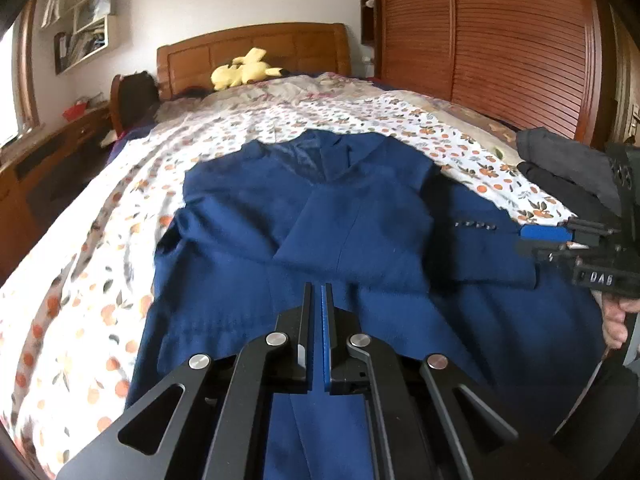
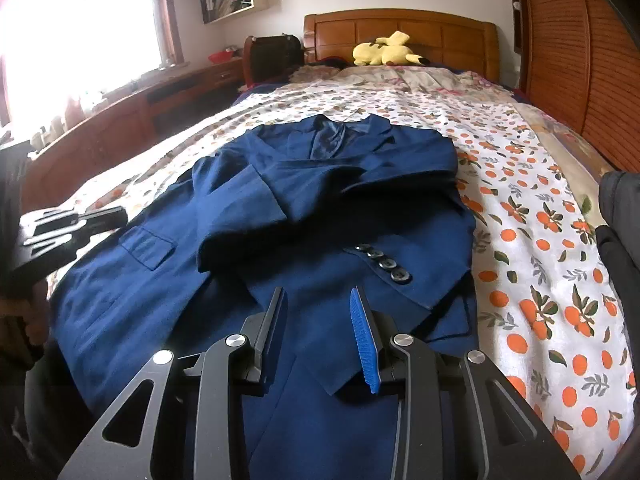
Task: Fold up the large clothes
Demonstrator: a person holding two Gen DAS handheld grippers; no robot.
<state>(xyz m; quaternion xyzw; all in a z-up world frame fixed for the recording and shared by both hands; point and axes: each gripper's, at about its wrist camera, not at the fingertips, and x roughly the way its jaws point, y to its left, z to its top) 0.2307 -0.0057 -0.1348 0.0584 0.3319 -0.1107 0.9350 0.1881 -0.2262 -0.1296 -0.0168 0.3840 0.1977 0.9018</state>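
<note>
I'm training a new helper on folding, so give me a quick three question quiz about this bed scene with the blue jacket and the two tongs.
1. True or false: both sleeves of the blue jacket are folded across its front.
2. Which tongs stand open with nothing between the fingers?
A. left tongs
B. right tongs
C. both
3. What yellow thing lies by the wooden headboard?

Key
1. True. The sleeves cross over the chest, one showing its cuff buttons.
2. B. The left tongs are shut and empty.
3. A plush toy.
</note>
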